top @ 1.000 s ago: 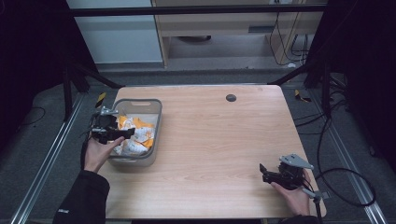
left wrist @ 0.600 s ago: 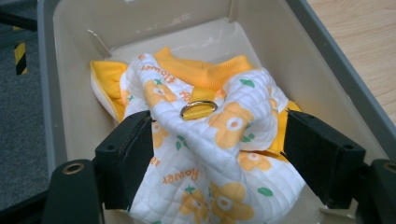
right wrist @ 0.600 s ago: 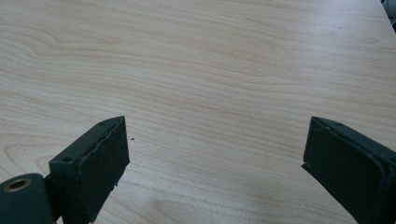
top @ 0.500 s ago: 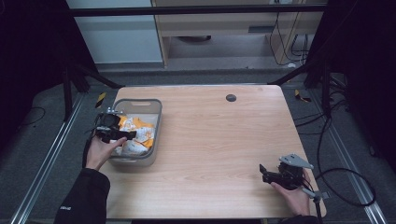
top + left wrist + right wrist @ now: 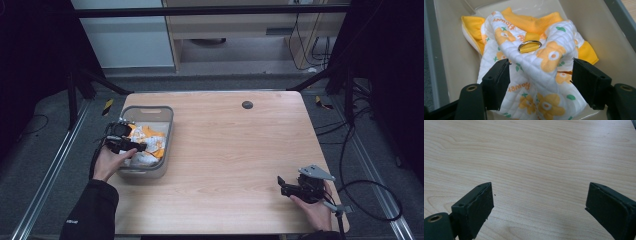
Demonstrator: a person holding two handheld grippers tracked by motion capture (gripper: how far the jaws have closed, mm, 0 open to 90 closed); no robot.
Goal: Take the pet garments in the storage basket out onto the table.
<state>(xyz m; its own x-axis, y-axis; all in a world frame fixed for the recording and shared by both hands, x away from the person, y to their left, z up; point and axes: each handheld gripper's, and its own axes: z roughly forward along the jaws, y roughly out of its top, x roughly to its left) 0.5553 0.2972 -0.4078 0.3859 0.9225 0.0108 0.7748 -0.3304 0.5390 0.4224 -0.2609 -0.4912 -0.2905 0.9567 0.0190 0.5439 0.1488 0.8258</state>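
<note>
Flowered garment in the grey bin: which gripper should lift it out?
Left. The left gripper is inside the bin, its closing jaws straddling the garment. The right gripper rests open over bare table, far away.

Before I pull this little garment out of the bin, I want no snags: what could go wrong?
1. The left tongs, just closing, straddle a raised fold of the quilted garment; they may pinch one layer and slip.
2. The metal ring could catch.
3. The grey bin may lift along.
</note>
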